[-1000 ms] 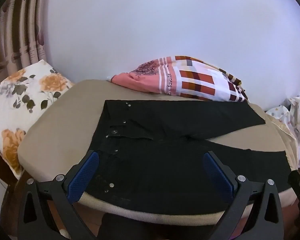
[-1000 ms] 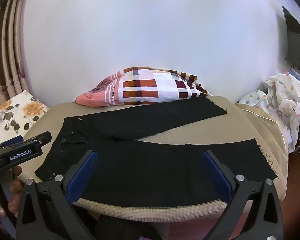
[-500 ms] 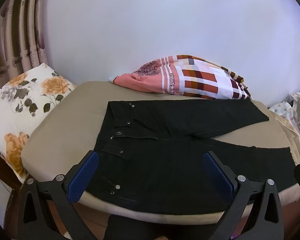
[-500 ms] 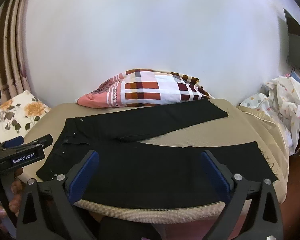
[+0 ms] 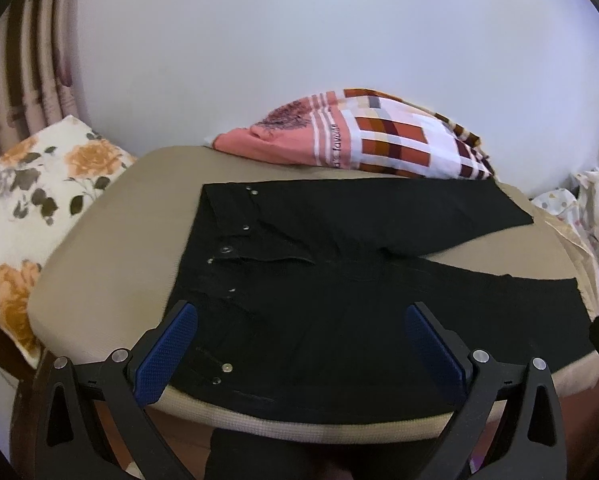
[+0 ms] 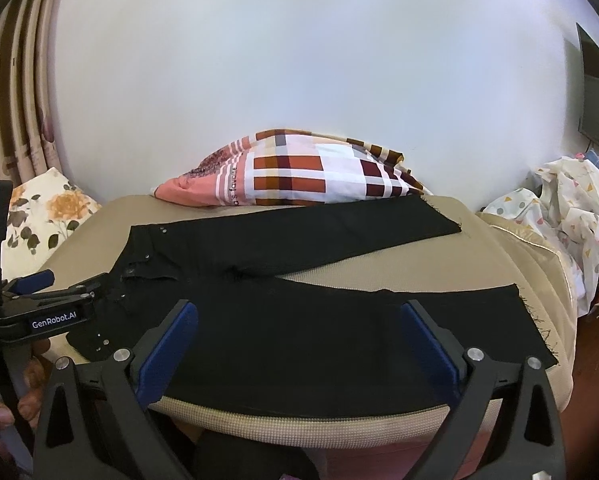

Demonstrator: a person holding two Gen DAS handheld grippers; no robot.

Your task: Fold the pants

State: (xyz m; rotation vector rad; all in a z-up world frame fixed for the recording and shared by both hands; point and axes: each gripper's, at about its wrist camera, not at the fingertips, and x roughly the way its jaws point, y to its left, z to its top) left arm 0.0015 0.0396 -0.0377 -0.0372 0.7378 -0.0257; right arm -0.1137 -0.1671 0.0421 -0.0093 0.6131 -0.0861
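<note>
Left wrist view: my left gripper (image 5: pixel 301 350) hovers over the near waistband corner of the black pants (image 5: pixel 339 280), jaws spread wide and empty, lined up for a grasp. The pants lie flat on the beige cushion (image 5: pixel 111 248), waistband left, legs splayed in a V, which leaves each edge accessible. A checked pillow (image 5: pixel 379 140) sits just behind the pants.

Right wrist view: my right gripper (image 6: pixel 297 350) hangs over the near leg, jaws equally wide, holding nothing. The frayed hem (image 6: pixel 535 320) lies to the right of the waistband. No fold is made yet.
</note>
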